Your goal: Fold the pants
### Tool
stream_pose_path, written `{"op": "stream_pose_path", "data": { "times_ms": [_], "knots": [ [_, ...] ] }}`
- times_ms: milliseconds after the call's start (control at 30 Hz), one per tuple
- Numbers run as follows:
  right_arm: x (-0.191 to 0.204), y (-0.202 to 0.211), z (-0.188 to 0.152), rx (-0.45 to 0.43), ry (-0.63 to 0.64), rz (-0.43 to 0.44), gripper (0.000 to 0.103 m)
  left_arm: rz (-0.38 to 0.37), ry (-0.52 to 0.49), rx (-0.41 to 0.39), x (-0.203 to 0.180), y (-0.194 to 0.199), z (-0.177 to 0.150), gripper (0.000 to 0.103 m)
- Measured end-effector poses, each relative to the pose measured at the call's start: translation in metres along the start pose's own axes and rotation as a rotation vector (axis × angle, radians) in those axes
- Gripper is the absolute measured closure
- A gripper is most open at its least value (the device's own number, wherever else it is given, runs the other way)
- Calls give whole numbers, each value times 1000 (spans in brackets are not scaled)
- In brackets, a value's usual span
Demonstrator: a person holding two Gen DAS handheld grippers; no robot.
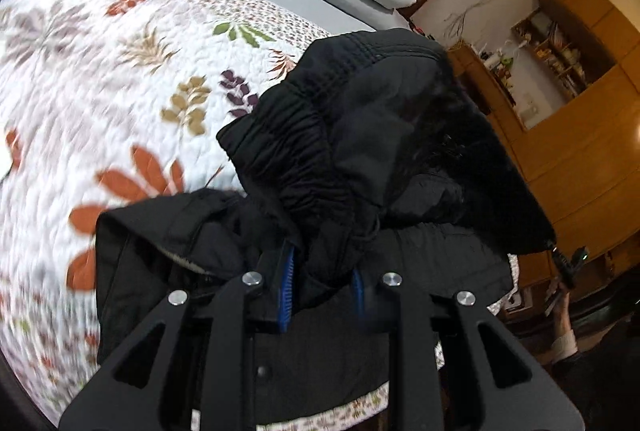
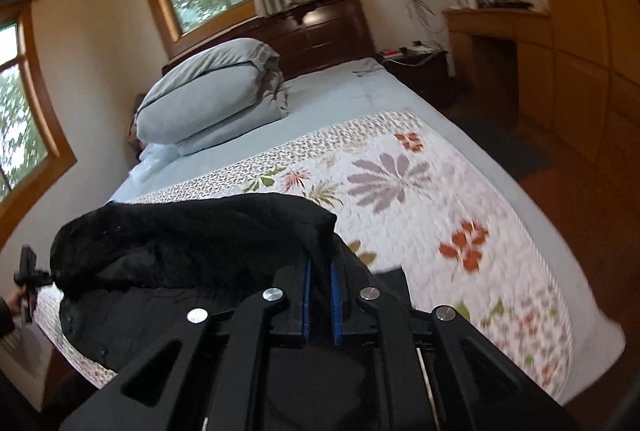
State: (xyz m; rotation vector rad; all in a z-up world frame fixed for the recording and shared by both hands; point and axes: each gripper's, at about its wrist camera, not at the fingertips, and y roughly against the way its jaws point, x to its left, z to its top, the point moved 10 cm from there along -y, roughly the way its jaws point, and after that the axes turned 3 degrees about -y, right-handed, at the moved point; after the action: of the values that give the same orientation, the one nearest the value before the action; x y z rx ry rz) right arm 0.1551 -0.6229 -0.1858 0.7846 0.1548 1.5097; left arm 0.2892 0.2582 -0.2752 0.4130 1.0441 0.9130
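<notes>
Black pants with a gathered elastic waistband hang bunched in the air over the bed. My left gripper is shut on a thick fold of the waistband, its blue pads pressing the cloth from both sides. In the right wrist view the same pants stretch away to the left. There my right gripper is shut on a thin edge of the fabric. The other gripper, in a hand, shows at the far left end of the cloth.
A floral quilt covers the near half of the bed. More black cloth with snap buttons lies under the raised pants at the bed's edge. A folded grey duvet lies by the dark headboard. A wooden wardrobe stands beside the bed.
</notes>
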Motion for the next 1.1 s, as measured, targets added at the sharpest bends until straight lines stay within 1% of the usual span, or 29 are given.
{"op": "stream_pose_path", "data": {
  "times_ms": [167,333,400,467,500,533,600,667,700,733,767,800,833,867,900,933,967,1000,1033,1067,1100],
  "knots": [
    [-20,9,-30,22,-79,-39,95,4,7,6,11,19,-22,78],
    [-44,-4,-72,109,-145,-89,95,37,-18,35,21,24,-41,73],
    [-54,-10,-89,138,-177,-110,95,60,-37,50,26,21,-49,69],
    [-60,-16,-105,178,-174,-137,95,101,-72,73,30,21,-58,65],
    [-64,-19,-115,206,-174,-164,95,116,-91,85,30,21,-63,64],
    [-65,-18,-118,214,-176,-172,94,135,-113,98,31,22,-66,62],
    [-69,-16,-125,243,-194,-199,87,173,-166,120,30,26,-81,59],
    [-71,-8,-126,252,-184,-256,69,239,-224,141,33,30,-91,52],
    [-69,-3,-123,250,-166,-287,69,261,-247,140,32,34,-94,50],
    [-64,3,-119,245,-148,-311,69,287,-266,140,35,40,-99,40],
    [-62,5,-116,242,-140,-326,69,327,-277,134,40,52,-105,31],
    [-53,10,-109,234,-114,-346,69,349,-279,120,44,62,-101,30],
    [-42,13,-103,225,-94,-345,68,368,-272,103,49,75,-100,30],
    [-20,14,-96,209,-70,-307,68,399,-228,73,58,94,-99,28],
    [0,12,-90,203,-55,-260,66,410,-176,43,64,107,-101,28],
    [24,9,-85,198,-39,-207,53,375,-90,-9,66,125,-98,27],
    [62,3,-80,187,-12,-124,44,325,-37,-50,63,137,-99,25],
    [90,-3,-79,187,9,-61,42,301,-17,-73,60,144,-102,23],
    [131,-13,-81,199,40,33,42,286,-4,-93,54,151,-106,17],
    [159,-20,-84,213,62,89,42,273,1,-102,44,152,-109,12],
    [205,-33,-92,239,101,179,42,252,4,-98,35,146,-112,12]
  ]
}}
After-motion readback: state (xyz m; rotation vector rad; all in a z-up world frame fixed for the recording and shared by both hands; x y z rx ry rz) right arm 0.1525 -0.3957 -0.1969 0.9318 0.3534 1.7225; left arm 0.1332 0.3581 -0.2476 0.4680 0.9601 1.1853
